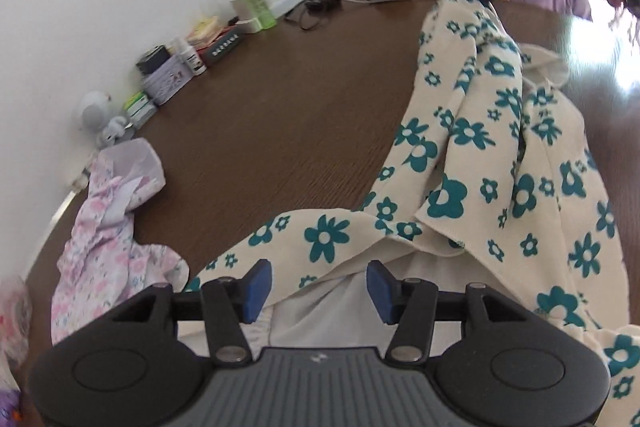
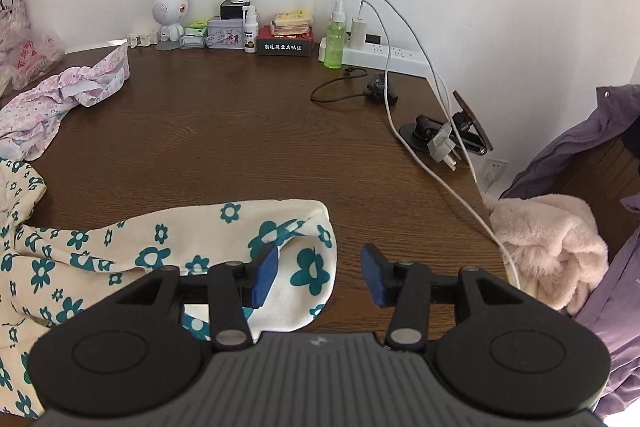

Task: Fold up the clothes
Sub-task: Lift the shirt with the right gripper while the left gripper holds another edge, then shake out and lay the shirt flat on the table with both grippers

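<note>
Table [image 2: 240,131], two garments [image 2: 120,247] [image 2: 60,95].

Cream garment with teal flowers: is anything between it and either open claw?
Nothing visible. The left claw sits directly over the cream teal-flowered garment, and the right claw hangs over its end.

The flowered garment [image 2: 120,251] lies at the table's [image 2: 240,131] near edge, the power strip [image 2: 380,57] behind along the wall.

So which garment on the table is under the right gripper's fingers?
The cream garment with teal flowers, right beneath the open right gripper. The pink floral garment lies crumpled at the far left.
</note>
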Demonstrator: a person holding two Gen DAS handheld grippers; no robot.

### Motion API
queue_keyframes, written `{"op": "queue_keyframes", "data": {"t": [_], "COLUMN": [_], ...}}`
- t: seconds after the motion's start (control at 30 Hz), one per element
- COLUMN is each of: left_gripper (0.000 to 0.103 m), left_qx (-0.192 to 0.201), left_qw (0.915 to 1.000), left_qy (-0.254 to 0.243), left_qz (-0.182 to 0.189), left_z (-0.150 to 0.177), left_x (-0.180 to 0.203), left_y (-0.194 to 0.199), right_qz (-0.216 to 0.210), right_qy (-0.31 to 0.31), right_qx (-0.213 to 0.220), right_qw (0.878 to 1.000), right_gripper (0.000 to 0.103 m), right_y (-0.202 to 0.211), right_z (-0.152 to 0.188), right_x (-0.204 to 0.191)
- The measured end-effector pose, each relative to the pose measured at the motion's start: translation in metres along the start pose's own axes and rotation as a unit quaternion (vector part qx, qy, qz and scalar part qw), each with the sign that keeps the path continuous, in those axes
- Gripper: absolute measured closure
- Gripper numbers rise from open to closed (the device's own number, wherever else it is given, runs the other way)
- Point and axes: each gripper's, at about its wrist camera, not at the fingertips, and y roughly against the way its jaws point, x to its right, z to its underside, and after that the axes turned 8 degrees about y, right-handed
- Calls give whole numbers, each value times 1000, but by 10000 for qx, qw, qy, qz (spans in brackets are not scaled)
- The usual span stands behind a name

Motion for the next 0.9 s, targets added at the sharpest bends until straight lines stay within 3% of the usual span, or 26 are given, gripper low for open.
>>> {"op": "queue_keyframes", "data": {"t": [0.1,0.17,0.2,0.23,0.37,0.5,0.6,0.67,0.7,0.73,0.77,0.9], "left_gripper": [56,93,103,103,103,103,103,103,103,103,103,103], "left_qx": [28,73,61,121,351,282,220,186,158,133,119,141], "left_qw": [9998,9998,9998,9997,9988,9949,9917,9902,9895,9889,9885,9882], "left_qy": [-176,-106,-5,27,320,731,947,1053,1106,1154,1177,1221], "left_qz": [-4,135,210,203,-119,-639,-842,-903,-914,-925,-939,-911], "left_z": [-6,-9,-10,-11,-14,-14,-7,0,2,4,5,6], "left_x": [0,-4,-7,-9,-25,-49,-63,-69,-72,-75,-77,-75], "left_y": [-16,-20,-20,-18,-2,-2,-2,-2,-4,-5,-8,-12], "right_qz": [-254,-510,-622,-730,-750,-877,-998,-1078,-1121,-1230,-1293,-938], "right_qy": [-316,-507,-574,-639,-688,-500,-302,-170,-96,205,571,1757], "right_qx": [58,111,120,132,339,431,474,502,517,569,590,301], "right_qw": [9992,9973,9963,9952,9942,9940,9934,9928,9923,9906,9882,9795], "right_gripper": [55,61,78,98,100,100,93,82,71,63,62,54], "right_y": [-11,-19,-22,-25,-24,-24,-25,-25,-25,-20,-16,-30], "right_z": [4,2,1,-1,-19,-33,-42,-48,-51,-51,-52,-59], "right_x": [9,14,15,16,20,10,-1,-9,-13,-24,-39,-92]}}
